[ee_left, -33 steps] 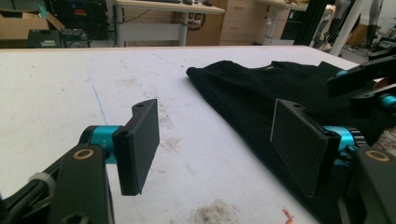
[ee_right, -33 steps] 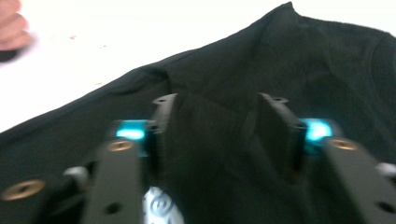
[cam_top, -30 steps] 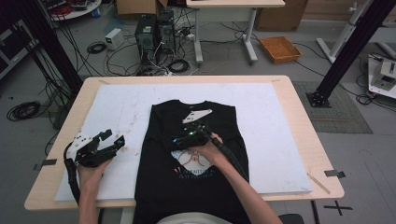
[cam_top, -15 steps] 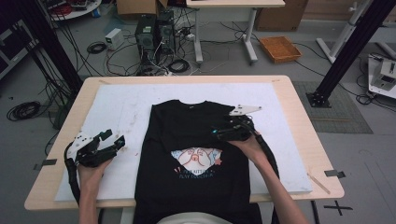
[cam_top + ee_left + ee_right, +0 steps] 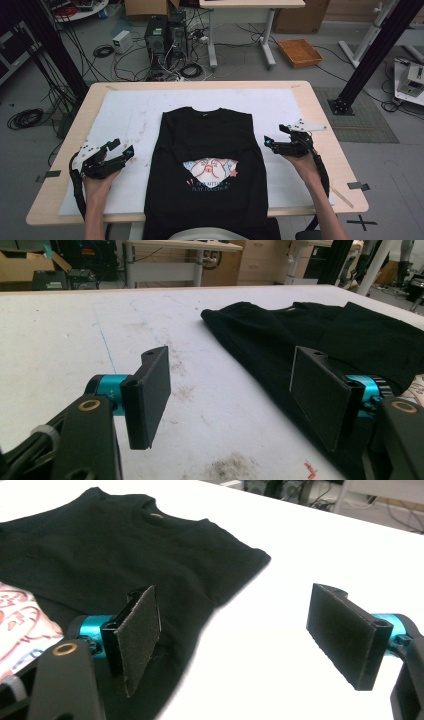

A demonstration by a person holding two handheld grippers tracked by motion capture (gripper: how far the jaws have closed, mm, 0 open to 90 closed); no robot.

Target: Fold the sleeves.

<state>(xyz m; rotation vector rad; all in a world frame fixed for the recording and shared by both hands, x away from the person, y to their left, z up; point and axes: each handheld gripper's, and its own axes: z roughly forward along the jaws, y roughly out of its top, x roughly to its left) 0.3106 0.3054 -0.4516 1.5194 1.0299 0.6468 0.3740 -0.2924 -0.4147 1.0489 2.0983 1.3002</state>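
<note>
While the left tool (image 5: 117, 154) waited spread beside the flat black cotton T-shirt (image 5: 205, 165) on the white-covered worktop (image 5: 125, 107), the right tool (image 5: 274, 141) had left the shirt's middle for its right edge, jaws just opened, empty, apparently ready for folding.

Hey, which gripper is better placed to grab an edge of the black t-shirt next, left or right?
Right, probably. The right gripper hangs open just beside the black t-shirt, at its side edge, with one jaw over the fabric in its own view. The left gripper is open too, but a strip of white table cover separates it from the shirt.
</note>
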